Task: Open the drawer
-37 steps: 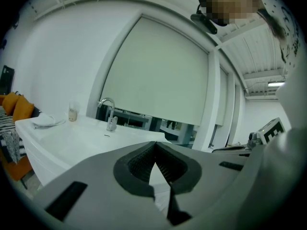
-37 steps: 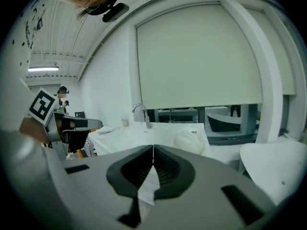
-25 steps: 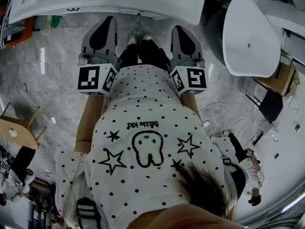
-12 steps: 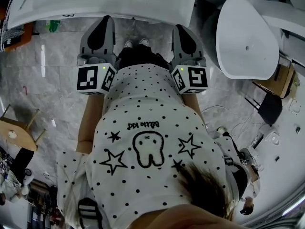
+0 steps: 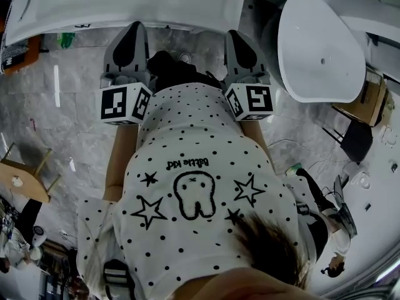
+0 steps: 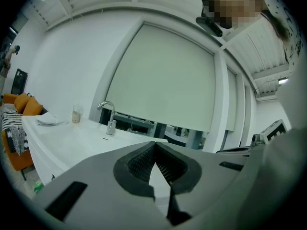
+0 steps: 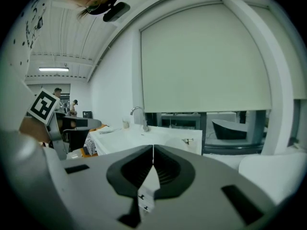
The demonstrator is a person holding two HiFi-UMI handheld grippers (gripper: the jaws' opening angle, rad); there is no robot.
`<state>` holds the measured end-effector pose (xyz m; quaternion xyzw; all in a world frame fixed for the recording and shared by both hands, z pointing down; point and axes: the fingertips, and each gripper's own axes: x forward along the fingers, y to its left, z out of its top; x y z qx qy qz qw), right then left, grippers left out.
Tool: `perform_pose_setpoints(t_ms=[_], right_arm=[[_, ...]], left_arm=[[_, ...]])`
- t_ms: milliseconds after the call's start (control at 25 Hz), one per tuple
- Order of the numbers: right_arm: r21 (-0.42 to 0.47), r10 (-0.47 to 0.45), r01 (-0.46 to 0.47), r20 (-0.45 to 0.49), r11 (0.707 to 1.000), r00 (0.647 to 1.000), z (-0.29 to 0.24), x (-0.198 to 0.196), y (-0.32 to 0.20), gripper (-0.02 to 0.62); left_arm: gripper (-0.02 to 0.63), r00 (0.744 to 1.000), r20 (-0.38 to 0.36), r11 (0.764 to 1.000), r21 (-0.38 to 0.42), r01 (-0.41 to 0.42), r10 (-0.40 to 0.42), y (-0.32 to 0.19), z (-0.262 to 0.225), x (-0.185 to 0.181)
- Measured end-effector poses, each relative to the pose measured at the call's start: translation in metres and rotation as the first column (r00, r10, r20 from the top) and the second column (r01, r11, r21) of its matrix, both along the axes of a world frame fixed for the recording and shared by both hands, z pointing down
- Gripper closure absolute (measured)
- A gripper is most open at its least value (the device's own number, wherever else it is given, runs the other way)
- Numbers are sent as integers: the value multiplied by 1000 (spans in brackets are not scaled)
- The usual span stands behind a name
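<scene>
Barely shifted since a second ago: drawn a touch closer to the long white countertop [image 5: 125,5], both tips now tucked at its near edge in the head view. Holding nothing in the grey two-jaw left gripper [image 6: 154,143], pinched fully together, nor in the matching right gripper [image 7: 153,147], likewise closed. Judged still approaching, no grasp made. Cannot make out the drawer anywhere: presumably set in the counter's front, hidden under the top; no handle seen near the curved chrome faucet [image 6: 109,114].
</scene>
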<state>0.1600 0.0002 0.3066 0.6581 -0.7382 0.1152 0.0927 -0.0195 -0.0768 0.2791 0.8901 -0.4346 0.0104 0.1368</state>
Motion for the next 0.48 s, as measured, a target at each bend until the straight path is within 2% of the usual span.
perform_pose_setpoints(t_ms=[480], right_arm=[[14, 64, -64, 17, 998, 998, 2, 8, 11, 581]], left_arm=[[601, 998, -3, 998, 1, -66, 66, 1, -1, 16]])
